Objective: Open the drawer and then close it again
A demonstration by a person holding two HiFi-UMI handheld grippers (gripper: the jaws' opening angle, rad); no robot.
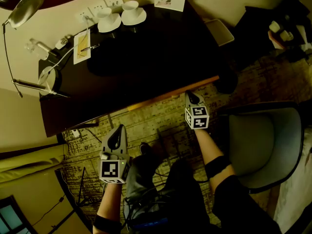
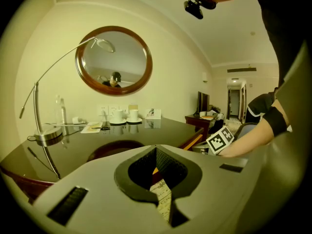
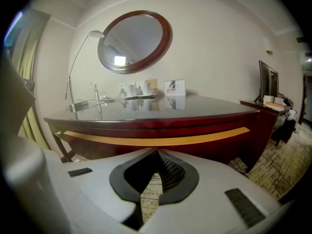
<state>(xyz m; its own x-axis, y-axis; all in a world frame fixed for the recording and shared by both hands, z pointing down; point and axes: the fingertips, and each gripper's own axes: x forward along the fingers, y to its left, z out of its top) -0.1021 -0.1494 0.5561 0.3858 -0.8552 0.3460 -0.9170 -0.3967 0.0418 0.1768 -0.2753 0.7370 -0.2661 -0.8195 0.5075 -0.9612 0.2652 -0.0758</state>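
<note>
Both grippers sit nearest, in front of the desk (image 1: 146, 67): left gripper (image 1: 118, 128) low over the carpet (image 1: 146, 116), right gripper (image 1: 191, 94) closer, just short of the front edge. Jaws on each are pressed together with nothing pinched; only carpet shows under them. Drawer (image 3: 156, 140) reads as the curved front with the light strip, under the dark top, and looks flush and shut with no gap seen. That fits either a drawer waiting to be pulled or one already pushed back, and the frames don't settle which. No handle is visible. Chair (image 1: 265, 140) stands off right, clear of the front. Mirror (image 3: 134, 40) hangs on the wall. Lamp (image 1: 24, 9), notepad (image 1: 82, 47) and two cups (image 1: 122, 16) sit along the far edge of the desk, none blocking. Nothing lies between the right gripper and the front.
</note>
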